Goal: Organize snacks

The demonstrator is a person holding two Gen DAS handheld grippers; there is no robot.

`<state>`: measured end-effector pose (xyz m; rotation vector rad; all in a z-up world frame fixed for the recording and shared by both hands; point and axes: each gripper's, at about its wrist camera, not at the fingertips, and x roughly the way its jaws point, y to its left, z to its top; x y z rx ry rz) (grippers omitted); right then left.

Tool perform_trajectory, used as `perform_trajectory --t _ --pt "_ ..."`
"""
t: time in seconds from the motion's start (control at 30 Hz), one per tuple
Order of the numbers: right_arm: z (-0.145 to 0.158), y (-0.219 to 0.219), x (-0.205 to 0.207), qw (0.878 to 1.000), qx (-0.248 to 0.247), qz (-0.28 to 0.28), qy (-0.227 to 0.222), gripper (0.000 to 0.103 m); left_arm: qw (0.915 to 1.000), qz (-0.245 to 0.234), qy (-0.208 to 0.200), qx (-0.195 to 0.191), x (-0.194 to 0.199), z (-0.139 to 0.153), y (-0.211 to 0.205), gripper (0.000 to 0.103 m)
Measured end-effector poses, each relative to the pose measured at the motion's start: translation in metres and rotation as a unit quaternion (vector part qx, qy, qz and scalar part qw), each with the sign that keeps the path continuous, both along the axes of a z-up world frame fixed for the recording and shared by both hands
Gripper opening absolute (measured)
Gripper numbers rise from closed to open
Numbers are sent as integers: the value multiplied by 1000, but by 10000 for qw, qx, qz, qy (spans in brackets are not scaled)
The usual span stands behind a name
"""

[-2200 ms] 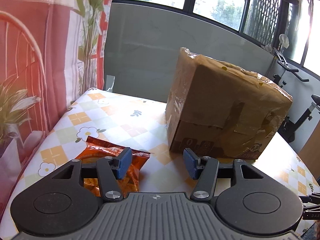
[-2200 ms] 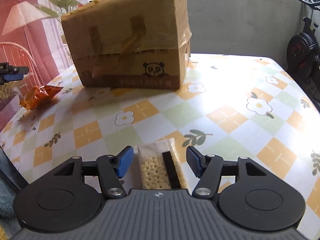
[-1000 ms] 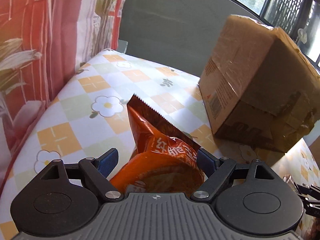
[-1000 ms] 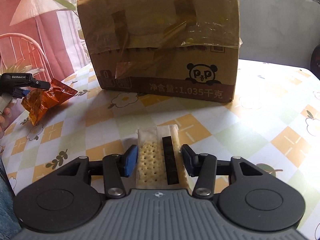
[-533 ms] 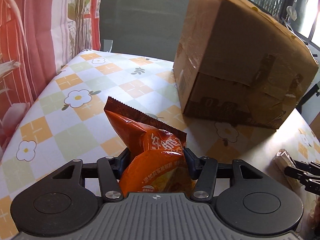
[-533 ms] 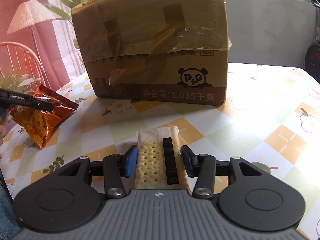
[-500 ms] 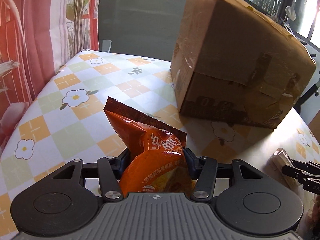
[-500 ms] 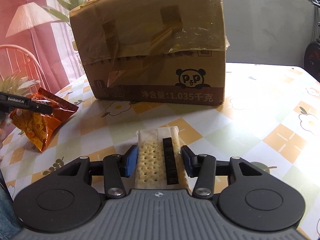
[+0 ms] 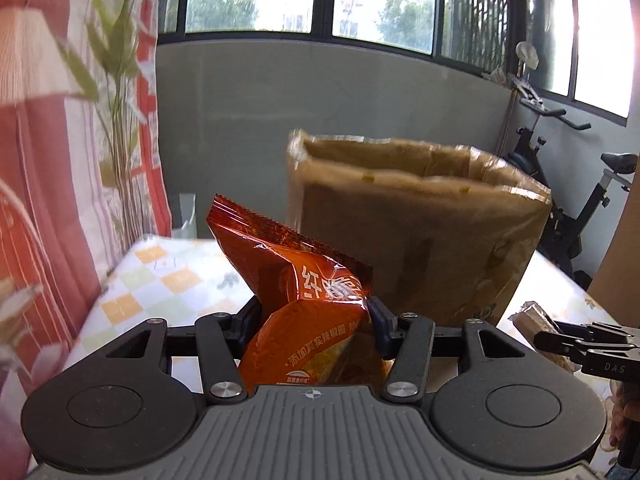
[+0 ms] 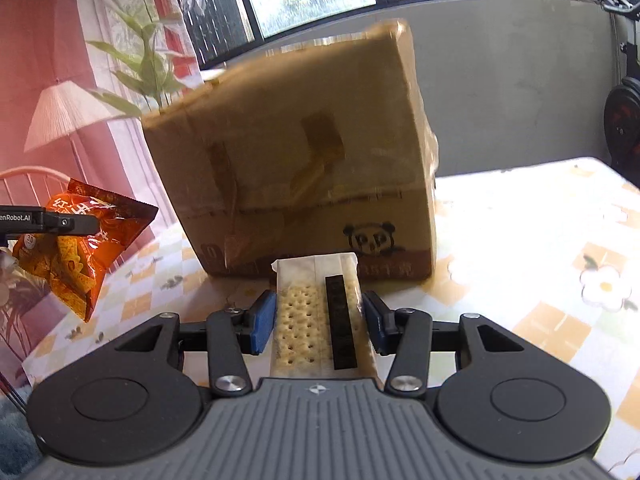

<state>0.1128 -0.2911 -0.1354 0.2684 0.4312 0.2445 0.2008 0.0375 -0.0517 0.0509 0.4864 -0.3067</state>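
Note:
My left gripper (image 9: 314, 322) is shut on an orange snack bag (image 9: 304, 280) and holds it in the air in front of the open-topped cardboard box (image 9: 420, 232). My right gripper (image 10: 318, 316) is shut on a clear pack of crackers (image 10: 316, 308) with a black stripe, lifted and facing the box (image 10: 296, 164) and its panda print. The orange bag (image 10: 84, 240) and the left gripper (image 10: 52, 222) show at the left of the right wrist view. The cracker pack (image 9: 536, 324) and the right gripper (image 9: 576, 340) show at the right of the left wrist view.
The box stands on a table with a checked flower-print cloth (image 10: 540, 240). A red curtain with leaf print (image 9: 60, 140) hangs close on the left. An exercise bike (image 9: 580, 200) stands behind the table at the right. A grey wall with windows is at the back.
Both grippers have risen from the table with their snacks. The views now tilt up toward the top of the box. The box's open top shows in the left wrist view.

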Motion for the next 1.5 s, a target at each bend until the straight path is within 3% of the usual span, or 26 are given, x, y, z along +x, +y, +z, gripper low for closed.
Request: perform_trajectory --t 0.23,0.37,0.53,0.63,0.8,0.87,0.93,1.0,1.27,1.5 --pt "96 -17 34 9947 -47 3 -1029 49 9950 -136 -988 61 29 73 -32 56" --pt "128 -17 77 9918 -267 -89 -1246 49 9921 -144 -1184 376 66 86 -66 57" --pt "126 -11 140 9937 -464 -333 -963 49 9915 -47 -1055 763 117 74 -105 57" --pt "115 -10 156 9947 -432 -426 -824 49 9909 12 -1178 654 137 70 -118 57" --pt "104 -12 173 9964 -417 -468 -576 52 9893 168 -1058 994 155 61 -141 60" --pt "106 -11 173 9965 -401 -493 -538 68 9913 38 -860 993 156 58 -141 65" --pt "110 -11 167 9958 -448 -523 -606 70 9932 -91 -832 811 145 58 -132 78" --pt "114 -11 158 9952 -526 -533 -637 70 9938 -102 -840 724 138 60 -129 82" --pt "128 -3 119 9946 -565 -566 -653 81 9947 -324 -679 705 104 63 -107 82" --pt "143 5 77 9935 -593 -663 -709 95 9953 101 -783 557 55 72 -92 85"
